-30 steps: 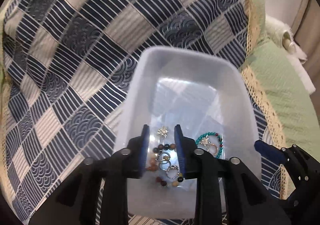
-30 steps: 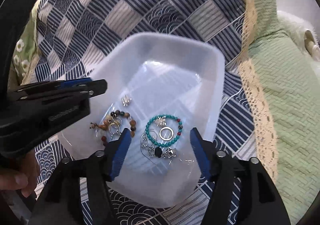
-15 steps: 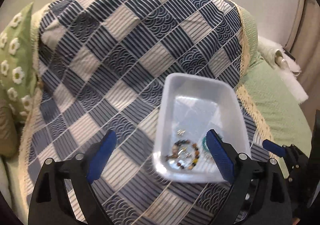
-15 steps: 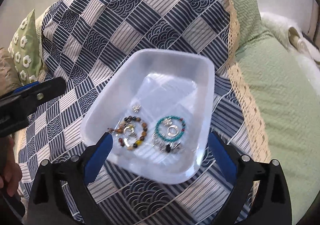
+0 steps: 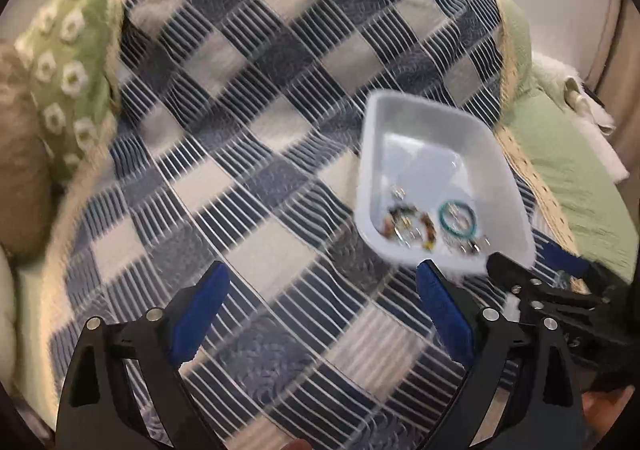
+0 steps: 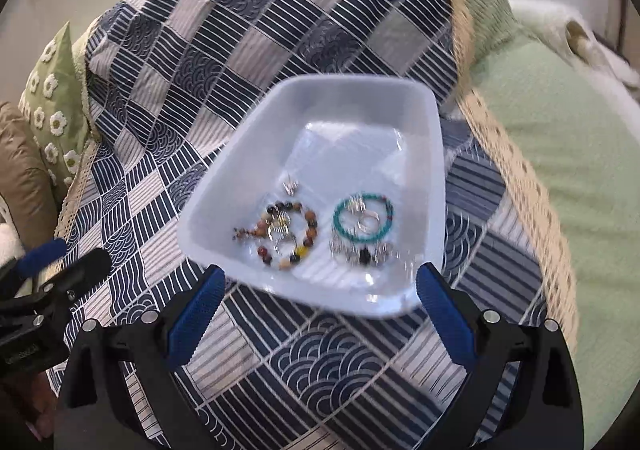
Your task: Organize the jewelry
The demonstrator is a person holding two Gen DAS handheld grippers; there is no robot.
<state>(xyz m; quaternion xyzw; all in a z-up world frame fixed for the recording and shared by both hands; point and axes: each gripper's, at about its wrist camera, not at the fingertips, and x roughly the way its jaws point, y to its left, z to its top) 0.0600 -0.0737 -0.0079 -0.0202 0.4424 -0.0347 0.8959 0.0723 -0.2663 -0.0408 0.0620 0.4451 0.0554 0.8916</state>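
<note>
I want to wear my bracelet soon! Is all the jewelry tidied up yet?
Looks nearly done. The brown bead bracelet and the turquoise bracelet lie side by side in the white tray, with small silver pieces beside them. Nothing is in hand: the left gripper and right gripper are both open and empty. No loose jewelry shows on the checked blanket.

A tray point(image 6: 434, 153) sits on the quilt point(image 6: 224, 49) ahead of me. In it, toward the near end, a beaded bracelet point(image 6: 310, 223) lies on the left, a second bracelet point(image 6: 344, 228) just beside it on the right, and a small charm point(image 6: 290, 185) behind the left one. My right gripper point(image 6: 318, 304) hangs at the tray's near rim; my left gripper point(image 5: 322, 310) is over the quilt, left of the tray. A pillow point(image 5: 66, 61) lies at the quilt's far left, a blanket point(image 6: 560, 137) on the right.
</note>
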